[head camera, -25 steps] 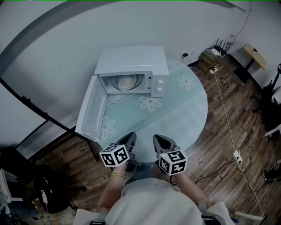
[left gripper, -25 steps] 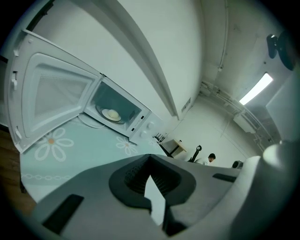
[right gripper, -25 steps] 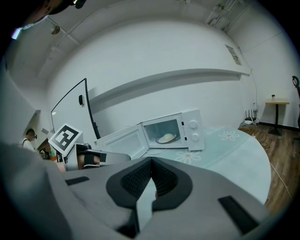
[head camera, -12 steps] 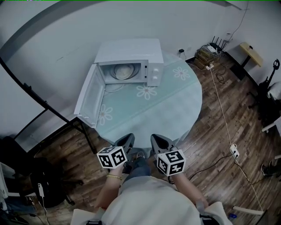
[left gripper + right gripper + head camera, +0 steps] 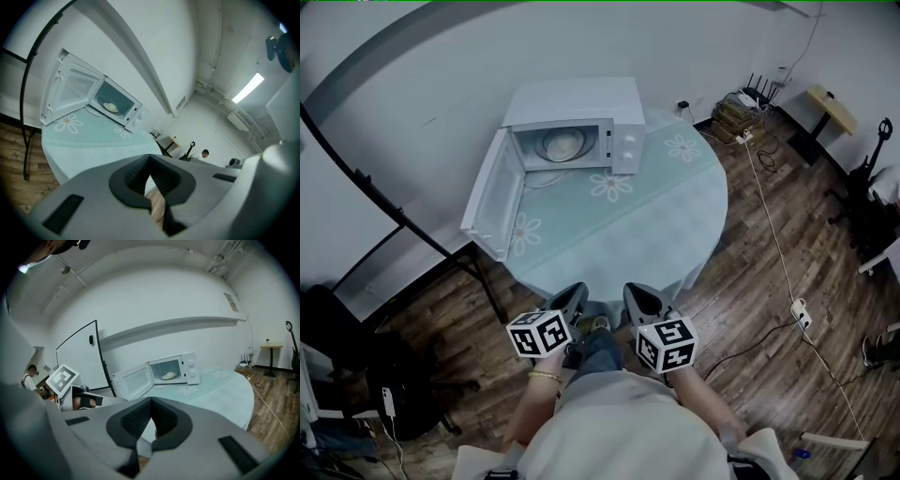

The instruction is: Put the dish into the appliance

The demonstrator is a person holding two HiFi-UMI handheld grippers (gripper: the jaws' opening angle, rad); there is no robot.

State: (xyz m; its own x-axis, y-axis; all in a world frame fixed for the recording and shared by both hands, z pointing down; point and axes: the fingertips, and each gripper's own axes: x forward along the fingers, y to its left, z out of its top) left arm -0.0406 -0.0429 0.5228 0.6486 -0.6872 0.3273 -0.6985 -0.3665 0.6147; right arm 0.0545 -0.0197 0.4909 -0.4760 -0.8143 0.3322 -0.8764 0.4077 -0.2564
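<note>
Both tongs are held side by side at the person's waist. The left tongs (image 5: 572, 292) and the right tongs (image 5: 636, 292) each have their jaws pressed together and hold nothing. Each carries a cube (image 5: 542, 333) with black-and-white square markers. These are patterns, not words. Straight ahead of the tips, across the round table (image 5: 675, 234) with its pale flowered cloth, stands the white microwave (image 5: 581, 103). Its door (image 5: 494, 202) is swung wide toward the left tongs' side. The dish (image 5: 563, 144) sits inside the oven cavity, well away from both tongs, with only cloth between. A small wall sign (image 5: 230, 302) is too tiny to read. Off to the right tongs' side, cables and a power strip (image 5: 797, 311) trail over the wooden floor.
</note>
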